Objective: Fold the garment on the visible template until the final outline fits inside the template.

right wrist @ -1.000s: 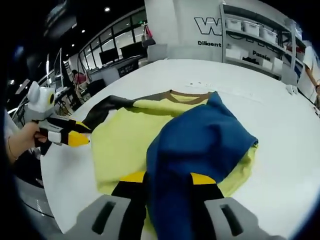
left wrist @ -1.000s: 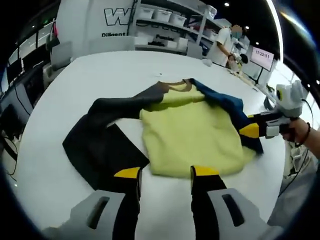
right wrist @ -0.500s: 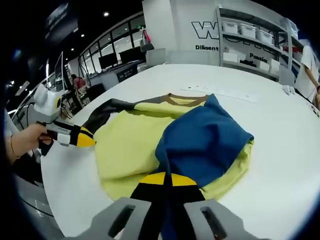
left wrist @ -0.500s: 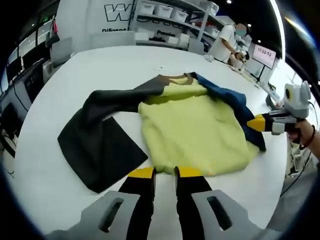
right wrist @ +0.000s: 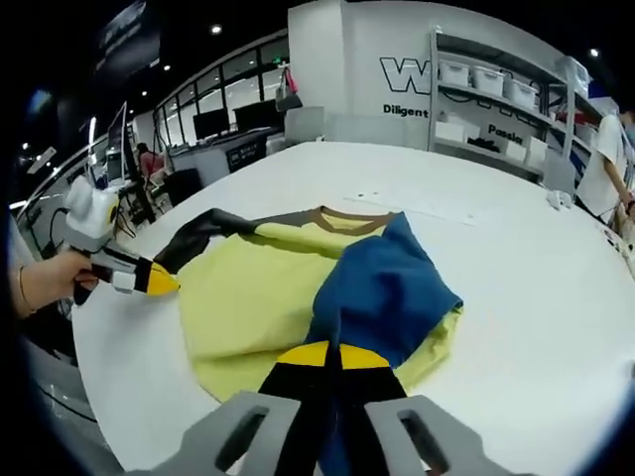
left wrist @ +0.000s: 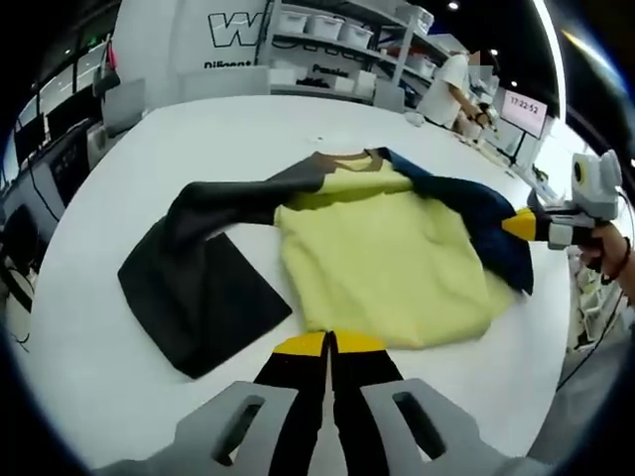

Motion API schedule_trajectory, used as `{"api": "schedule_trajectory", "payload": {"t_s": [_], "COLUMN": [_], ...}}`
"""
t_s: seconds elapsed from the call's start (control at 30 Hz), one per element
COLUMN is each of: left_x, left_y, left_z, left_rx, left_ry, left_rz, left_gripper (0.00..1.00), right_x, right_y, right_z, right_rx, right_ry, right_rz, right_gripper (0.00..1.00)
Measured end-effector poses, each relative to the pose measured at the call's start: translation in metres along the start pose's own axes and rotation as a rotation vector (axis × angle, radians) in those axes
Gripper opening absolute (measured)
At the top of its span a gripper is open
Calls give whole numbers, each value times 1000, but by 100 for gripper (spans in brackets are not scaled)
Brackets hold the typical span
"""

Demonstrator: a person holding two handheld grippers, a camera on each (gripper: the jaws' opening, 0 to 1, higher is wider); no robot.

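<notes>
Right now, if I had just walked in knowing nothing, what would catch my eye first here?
A bright yellow shirt lies spread in the middle of a big white table, one black sleeve flung out to the side. In the right gripper view its blue sleeve is folded across the yellow body, the right claw shut on its edge. The left claw sits closed at the shirt's hem.
</notes>
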State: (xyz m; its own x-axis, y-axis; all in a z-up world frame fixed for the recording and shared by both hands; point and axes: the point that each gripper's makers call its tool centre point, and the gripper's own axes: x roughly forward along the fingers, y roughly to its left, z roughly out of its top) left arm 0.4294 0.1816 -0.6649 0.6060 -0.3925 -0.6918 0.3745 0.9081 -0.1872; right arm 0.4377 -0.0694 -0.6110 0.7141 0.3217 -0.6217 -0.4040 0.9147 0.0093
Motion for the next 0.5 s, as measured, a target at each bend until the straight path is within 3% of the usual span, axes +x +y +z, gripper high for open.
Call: {"api": "schedule_trajectory", "payload": {"t_s": [0.1,0.2,0.3,0.5], "left_x": [-2,-4,-5,-4], "left_y": [0,2,4,6], "left_z": [2,5,6,7], "left_rx": [7,7,-9,-11], "left_ry": [-8,-19,-23,-20], "left_rz": [4,17,19,13], "left_gripper": [0,0,0,0], "right_x": [-6,-13,-17,-17], "right_y": [-20,-60,-96,-143], "right_z": [8,20,29,32], "right_rx": [-18,-19,4,-25], "right_ry": [-8,-6,7,69], "right_rz": [-41,-123,-159,-229], "right_gripper": [0,0,0,0]}}
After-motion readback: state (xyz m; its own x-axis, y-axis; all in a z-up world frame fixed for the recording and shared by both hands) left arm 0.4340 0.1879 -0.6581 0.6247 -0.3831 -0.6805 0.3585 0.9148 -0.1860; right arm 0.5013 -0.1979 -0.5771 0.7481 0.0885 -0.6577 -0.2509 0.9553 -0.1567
